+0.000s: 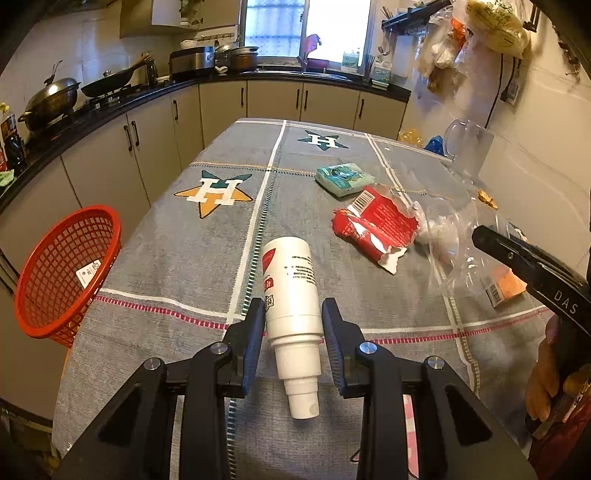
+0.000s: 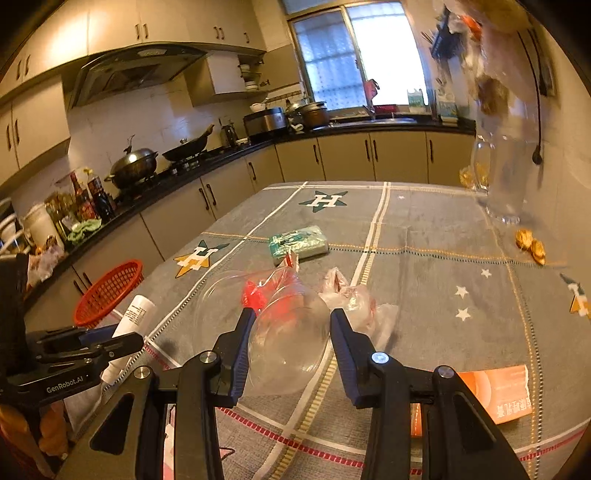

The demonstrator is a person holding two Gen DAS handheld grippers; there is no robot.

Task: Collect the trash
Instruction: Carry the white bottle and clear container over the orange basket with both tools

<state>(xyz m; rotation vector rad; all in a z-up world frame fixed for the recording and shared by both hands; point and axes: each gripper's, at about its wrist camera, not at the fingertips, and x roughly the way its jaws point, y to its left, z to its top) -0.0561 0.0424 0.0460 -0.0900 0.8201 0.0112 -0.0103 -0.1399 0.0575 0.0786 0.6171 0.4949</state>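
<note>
My left gripper is shut on a white spray bottle, nozzle towards the camera, over the grey tablecloth. A red mesh basket stands off the table's left edge. My right gripper has its fingers on either side of a clear plastic container; whether they press it I cannot tell. A red torn wrapper, a crumpled clear bag, a green tissue pack and an orange box lie on the table. The bottle also shows in the right wrist view.
A glass jug stands at the table's far right, with small golden pieces near it. Kitchen counters with pots run along the left and back. Bags hang on the right wall.
</note>
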